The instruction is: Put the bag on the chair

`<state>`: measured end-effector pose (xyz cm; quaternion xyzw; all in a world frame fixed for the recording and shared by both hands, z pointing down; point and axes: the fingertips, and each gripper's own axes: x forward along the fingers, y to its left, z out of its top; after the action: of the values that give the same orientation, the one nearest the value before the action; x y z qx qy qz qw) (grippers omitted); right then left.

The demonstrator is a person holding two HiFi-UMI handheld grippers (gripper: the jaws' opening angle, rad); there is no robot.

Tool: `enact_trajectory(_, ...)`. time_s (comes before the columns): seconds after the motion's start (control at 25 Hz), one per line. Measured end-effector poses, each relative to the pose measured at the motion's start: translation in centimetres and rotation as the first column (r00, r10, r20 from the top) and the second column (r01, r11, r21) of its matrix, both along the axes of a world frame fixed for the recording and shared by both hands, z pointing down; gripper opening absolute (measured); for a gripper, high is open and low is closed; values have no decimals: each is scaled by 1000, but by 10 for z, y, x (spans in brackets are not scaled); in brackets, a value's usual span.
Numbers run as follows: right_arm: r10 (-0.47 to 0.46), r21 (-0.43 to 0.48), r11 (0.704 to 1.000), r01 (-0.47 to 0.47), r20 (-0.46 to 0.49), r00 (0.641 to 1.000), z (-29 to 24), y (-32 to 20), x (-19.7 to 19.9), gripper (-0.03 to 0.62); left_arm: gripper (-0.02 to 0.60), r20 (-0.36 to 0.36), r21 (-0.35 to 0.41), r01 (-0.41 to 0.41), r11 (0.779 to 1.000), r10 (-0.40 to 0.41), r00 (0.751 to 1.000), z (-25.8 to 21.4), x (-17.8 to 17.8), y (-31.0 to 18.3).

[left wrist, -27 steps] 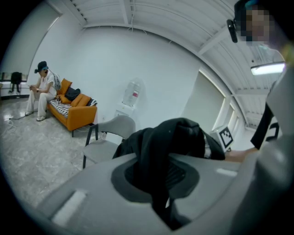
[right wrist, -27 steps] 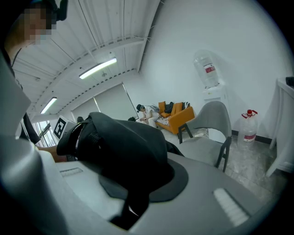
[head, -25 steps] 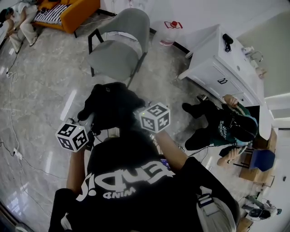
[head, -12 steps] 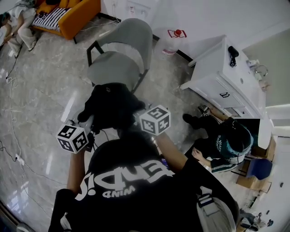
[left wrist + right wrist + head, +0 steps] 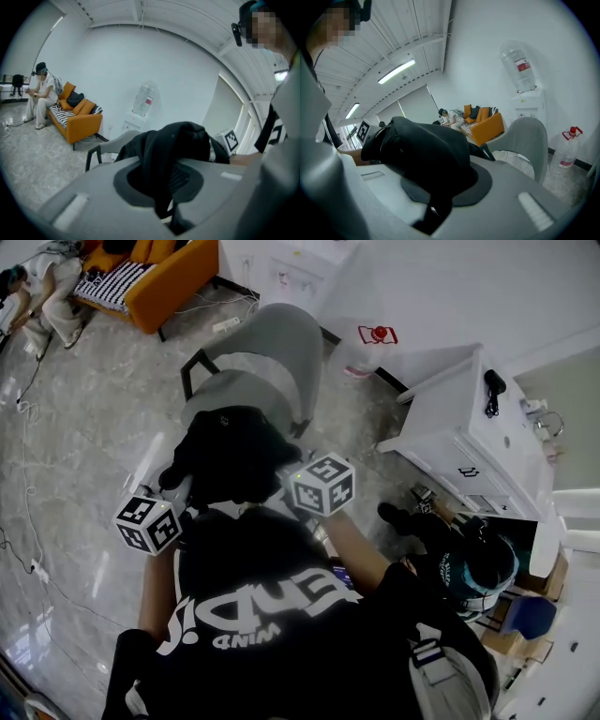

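A black bag (image 5: 230, 454) hangs in the air between my two grippers, just in front of the grey chair (image 5: 258, 367). My left gripper (image 5: 183, 495) is shut on the bag's left side, where black fabric (image 5: 164, 159) runs down into its jaws. On the bag's right side my right gripper (image 5: 286, 486) is shut on a fold of the bag (image 5: 426, 154). The chair's seat (image 5: 225, 395) is bare and lies just beyond the bag. In the right gripper view the chair's backrest (image 5: 525, 138) stands to the right of the bag.
An orange sofa (image 5: 159, 273) with a seated person (image 5: 42, 282) is at the far left. A white cabinet (image 5: 469, 427) stands at the right, and another person (image 5: 459, 554) crouches beside it. A water bottle (image 5: 366, 338) sits by the wall behind the chair.
Both grippers have carried the bag forward toward the chair, which now lies right behind the bag. The crouching person at the right has shifted.
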<state>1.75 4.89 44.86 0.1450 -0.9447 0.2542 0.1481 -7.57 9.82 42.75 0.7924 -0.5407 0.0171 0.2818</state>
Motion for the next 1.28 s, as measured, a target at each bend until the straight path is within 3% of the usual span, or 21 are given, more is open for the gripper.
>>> enact_trajectory(0.32,24,3,1000,-24,-16,1000,0,-70,-30,34,32,-10,-6,-18,1000,17,1000,1,-31,-71)
enact_trajectory(0.6,66,-5,998,-66,-30,997,10,-130,-60,34,32,-33,-36,-95,995,94,995,11,-63,-138)
enact_trajectory(0.92,162,-59,985,-165,-45,986,27,-194,-95,34,32,-61,-83,-228,970,224,973,29,-100,-210)
enact_trajectory(1.28,257,-94,960,-265,-90,962,50,-257,-125,34,32,-90,-130,-293,947,283,955,52,-133,-278)
